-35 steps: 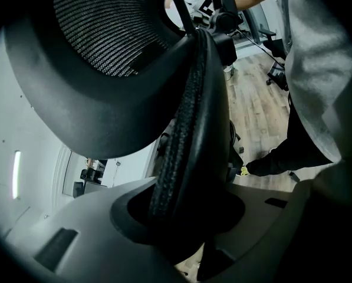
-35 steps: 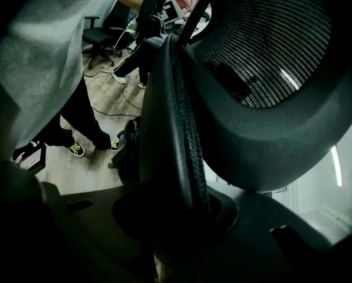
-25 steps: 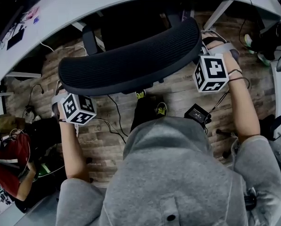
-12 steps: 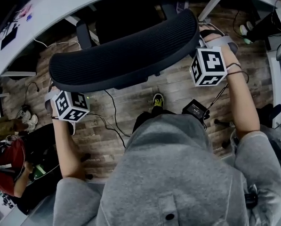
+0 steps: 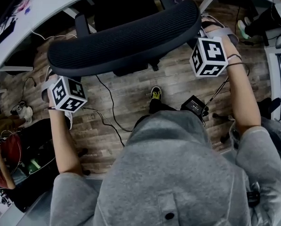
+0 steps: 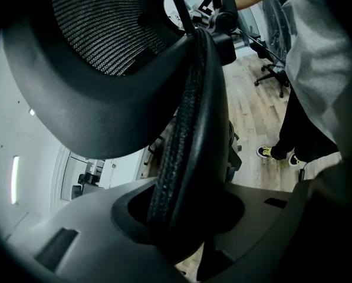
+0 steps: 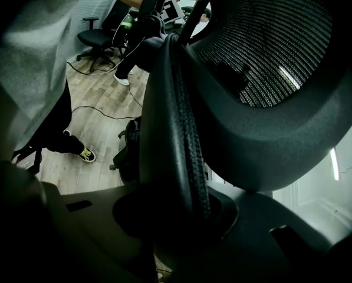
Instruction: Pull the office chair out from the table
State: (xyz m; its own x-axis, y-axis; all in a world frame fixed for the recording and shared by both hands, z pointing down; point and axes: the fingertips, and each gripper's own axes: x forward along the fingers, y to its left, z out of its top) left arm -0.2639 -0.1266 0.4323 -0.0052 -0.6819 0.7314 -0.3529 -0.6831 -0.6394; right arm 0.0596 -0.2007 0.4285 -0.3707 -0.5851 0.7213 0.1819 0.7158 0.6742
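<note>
The office chair [image 5: 126, 36] is seen from above as a long, bowed backrest [image 6: 105, 87]. The backrest is black ribbed mesh stretched in a smooth, matte plastic frame, with a cord-like woven seam along its rim.

The left tongs [image 5: 52, 79] are clamped on the backrest's left end and the right tongs [image 5: 200, 34] on its right end. In each gripper view the rim runs straight down into the throat between the two pale, moulded plastic jaws. The jaws press on it from either side, so the mesh panel rises directly ahead of each pair of tongs.

Beyond the backrest, the white, curved edge of the bench [image 5: 46, 4] arcs across the head view. A dark gap lies between the bench edge and the backrest, and one black armrest shows in that gap.

On the person's side of the backrest lies a floor [image 5: 131, 86] of worn wood planks. A thin black cable [image 5: 107, 102] snakes over the planks near a black shoe [image 5: 155, 93] with yellow trim. Nearer than these, the person's soft grey hooded top [image 5: 173, 173] fills the lower part of the head view.
</note>
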